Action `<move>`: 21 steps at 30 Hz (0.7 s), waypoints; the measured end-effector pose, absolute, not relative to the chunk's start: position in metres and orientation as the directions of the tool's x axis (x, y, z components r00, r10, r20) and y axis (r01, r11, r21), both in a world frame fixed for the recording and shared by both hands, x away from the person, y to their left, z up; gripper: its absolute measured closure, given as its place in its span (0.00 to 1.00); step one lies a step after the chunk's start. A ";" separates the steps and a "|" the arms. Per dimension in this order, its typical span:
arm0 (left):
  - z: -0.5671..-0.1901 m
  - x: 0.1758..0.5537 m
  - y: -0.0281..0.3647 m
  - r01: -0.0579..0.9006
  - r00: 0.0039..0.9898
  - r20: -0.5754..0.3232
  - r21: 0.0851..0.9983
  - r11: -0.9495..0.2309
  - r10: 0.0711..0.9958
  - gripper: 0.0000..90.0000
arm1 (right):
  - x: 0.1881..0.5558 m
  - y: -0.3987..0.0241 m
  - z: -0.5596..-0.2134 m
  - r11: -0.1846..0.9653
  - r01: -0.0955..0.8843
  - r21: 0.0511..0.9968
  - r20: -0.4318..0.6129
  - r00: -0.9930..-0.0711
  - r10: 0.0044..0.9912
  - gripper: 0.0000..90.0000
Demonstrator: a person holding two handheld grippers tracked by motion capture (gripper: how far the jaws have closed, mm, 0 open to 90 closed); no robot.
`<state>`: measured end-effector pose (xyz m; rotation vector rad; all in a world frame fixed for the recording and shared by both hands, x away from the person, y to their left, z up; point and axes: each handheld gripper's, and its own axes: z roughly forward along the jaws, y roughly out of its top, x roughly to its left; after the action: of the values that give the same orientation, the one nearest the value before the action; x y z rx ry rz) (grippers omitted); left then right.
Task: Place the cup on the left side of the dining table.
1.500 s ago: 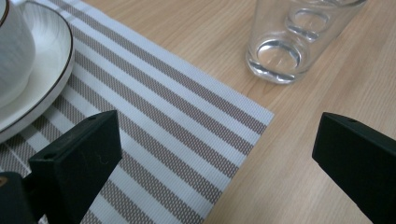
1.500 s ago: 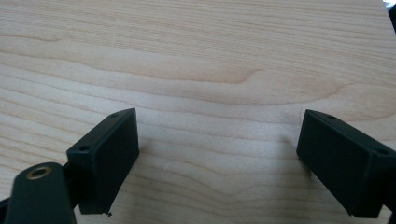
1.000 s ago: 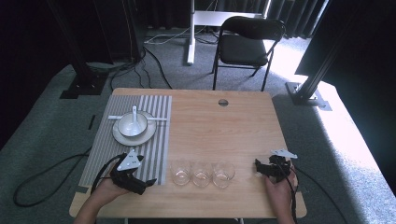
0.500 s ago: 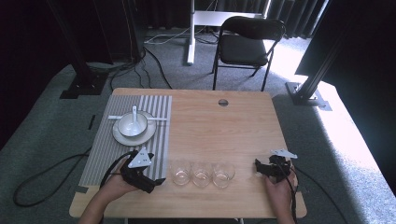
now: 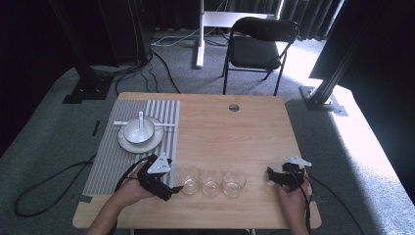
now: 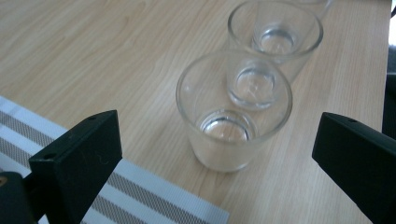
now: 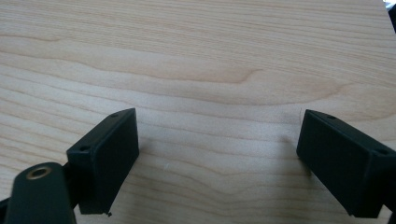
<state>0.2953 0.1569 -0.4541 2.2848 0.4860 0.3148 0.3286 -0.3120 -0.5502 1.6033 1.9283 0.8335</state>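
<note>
Three clear glasses stand in a row near the table's front edge: the left glass (image 5: 189, 179), the middle glass (image 5: 211, 182) and the right glass (image 5: 234, 182). My left gripper (image 5: 172, 188) is open just left of the row, its jaws wide apart. In the left gripper view the nearest glass (image 6: 233, 112) stands ahead between the jaws, untouched, with the second glass (image 6: 275, 35) behind it. My right gripper (image 5: 271, 176) rests open on the wood at the front right, with nothing between its jaws (image 7: 217, 163).
A grey striped placemat (image 5: 110, 161) covers the table's left side. On it sits a plate (image 5: 128, 144) with a white bowl (image 5: 138, 130) and a spoon. A round cable hole (image 5: 234, 107) lies near the far edge. A black chair (image 5: 262, 46) stands beyond the table.
My left gripper has moved right along the front of the placemat, ending close to the left glass. The right gripper has stayed put.
</note>
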 end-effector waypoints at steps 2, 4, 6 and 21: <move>-0.453 0.296 0.153 0.238 0.902 0.077 0.733 -0.638 0.425 0.02 | 0.329 -0.312 -0.550 0.122 0.680 0.723 0.010 -0.187 0.982 0.14; -0.452 0.297 0.149 0.232 0.907 0.078 0.728 -0.645 0.414 0.02 | 0.329 -0.312 -0.550 0.122 0.680 0.723 0.010 -0.187 0.982 0.14; -0.453 0.297 0.144 0.229 0.909 0.081 0.722 -0.653 0.408 0.02 | 0.329 -0.312 -0.550 0.122 0.680 0.723 0.010 -0.187 0.982 0.14; -0.454 0.300 0.115 0.193 0.932 0.088 0.700 -0.688 0.351 0.02 | 0.329 -0.312 -0.550 0.122 0.680 0.723 0.010 -0.187 0.982 0.14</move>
<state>0.2999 0.1148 -0.4541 2.3447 0.3829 0.2777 0.3286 -0.3121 -0.5503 1.6027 1.9285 0.8333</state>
